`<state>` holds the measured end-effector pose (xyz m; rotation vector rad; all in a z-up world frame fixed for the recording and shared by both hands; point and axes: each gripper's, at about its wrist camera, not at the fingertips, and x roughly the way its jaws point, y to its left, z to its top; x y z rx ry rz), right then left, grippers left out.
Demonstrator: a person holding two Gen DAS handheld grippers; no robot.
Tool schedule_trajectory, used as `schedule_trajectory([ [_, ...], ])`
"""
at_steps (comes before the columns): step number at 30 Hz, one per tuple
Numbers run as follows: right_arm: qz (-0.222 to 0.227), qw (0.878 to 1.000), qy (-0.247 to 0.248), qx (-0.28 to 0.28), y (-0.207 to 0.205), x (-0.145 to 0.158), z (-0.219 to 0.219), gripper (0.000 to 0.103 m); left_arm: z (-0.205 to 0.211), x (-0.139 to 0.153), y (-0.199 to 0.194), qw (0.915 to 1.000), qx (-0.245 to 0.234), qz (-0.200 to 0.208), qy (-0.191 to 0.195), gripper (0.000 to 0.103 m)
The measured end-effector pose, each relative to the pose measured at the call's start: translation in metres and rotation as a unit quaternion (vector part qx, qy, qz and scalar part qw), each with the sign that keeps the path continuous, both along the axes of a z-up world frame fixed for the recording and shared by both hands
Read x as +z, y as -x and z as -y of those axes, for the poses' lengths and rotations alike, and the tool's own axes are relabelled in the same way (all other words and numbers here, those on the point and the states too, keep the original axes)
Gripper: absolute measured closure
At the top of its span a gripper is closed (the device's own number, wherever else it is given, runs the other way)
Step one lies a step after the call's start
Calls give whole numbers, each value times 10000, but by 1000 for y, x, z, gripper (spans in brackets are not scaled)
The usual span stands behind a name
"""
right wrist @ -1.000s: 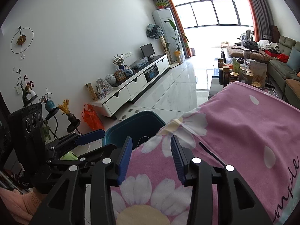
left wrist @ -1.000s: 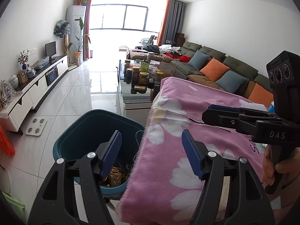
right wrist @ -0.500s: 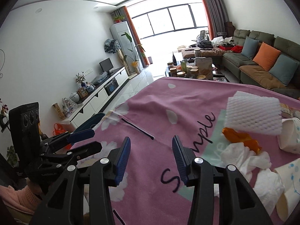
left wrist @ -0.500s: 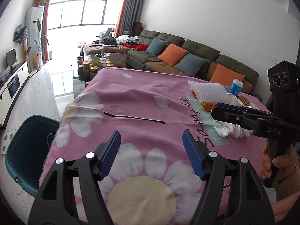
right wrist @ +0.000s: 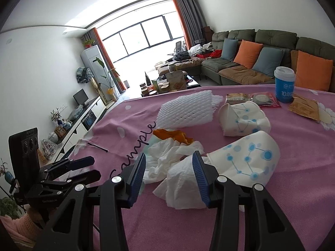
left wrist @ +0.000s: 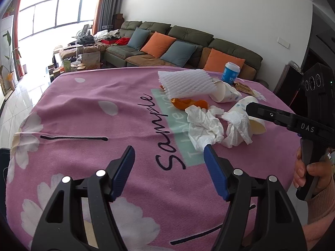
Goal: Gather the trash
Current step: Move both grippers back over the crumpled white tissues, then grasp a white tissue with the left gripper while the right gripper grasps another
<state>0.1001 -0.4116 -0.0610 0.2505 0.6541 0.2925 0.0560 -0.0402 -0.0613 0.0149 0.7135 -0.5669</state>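
Observation:
Trash lies on the pink flowered tablecloth (left wrist: 88, 113): crumpled white tissues (left wrist: 204, 128) (right wrist: 182, 179), orange peel (left wrist: 188, 103) (right wrist: 173, 136), a white foam net (left wrist: 186, 83) (right wrist: 188, 108), two crushed paper cups with blue dots (right wrist: 244, 119) (right wrist: 249, 159), and snack wrappers (right wrist: 263, 99). My left gripper (left wrist: 169, 161) is open and empty over the cloth, short of the tissues. My right gripper (right wrist: 169, 166) is open, its fingers to either side of a crumpled tissue, close above it.
A blue lidded cup (right wrist: 284, 84) stands at the far table edge. A brown paper piece (right wrist: 304, 107) lies beside it. A sofa with orange and blue cushions (left wrist: 178, 48) is behind the table. A TV cabinet (right wrist: 83, 117) lines the left wall.
Both grippers have swung right, away from the teal bin at the table's left edge, and now face the trash pile. The right gripper has closed in on the tissues.

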Motion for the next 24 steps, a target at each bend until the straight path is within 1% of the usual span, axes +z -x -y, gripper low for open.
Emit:
schedule_trajectory([
  [3,-55,10000,-39,-70,4,-3,7,59,16,0,-4,9998,-183,-40,-21,36],
  [8,-254,9997,-10,-8,11,-16,7,59,44,-1,-13,9987,-476,-90,-160,35],
  [11,-313,9995,-23,-34,13,-22,6,55,60,-4,-20,9976,-599,-158,-305,36],
  [17,-418,9990,-73,-109,8,-28,6,54,81,-8,-31,9955,-755,-329,-466,36],
  [19,-468,9987,-126,-173,5,-30,8,55,85,-12,-35,9949,-719,-437,-559,38],
  [22,-550,9982,-151,-208,4,-34,9,59,90,-19,-43,9935,-694,-634,-646,46],
  [23,-573,9980,-176,-205,2,-35,11,65,91,-21,-46,9929,-684,-711,-669,47],
  [24,-598,9978,-193,-201,1,-36,11,69,92,-23,-48,9923,-682,-773,-683,49],
])
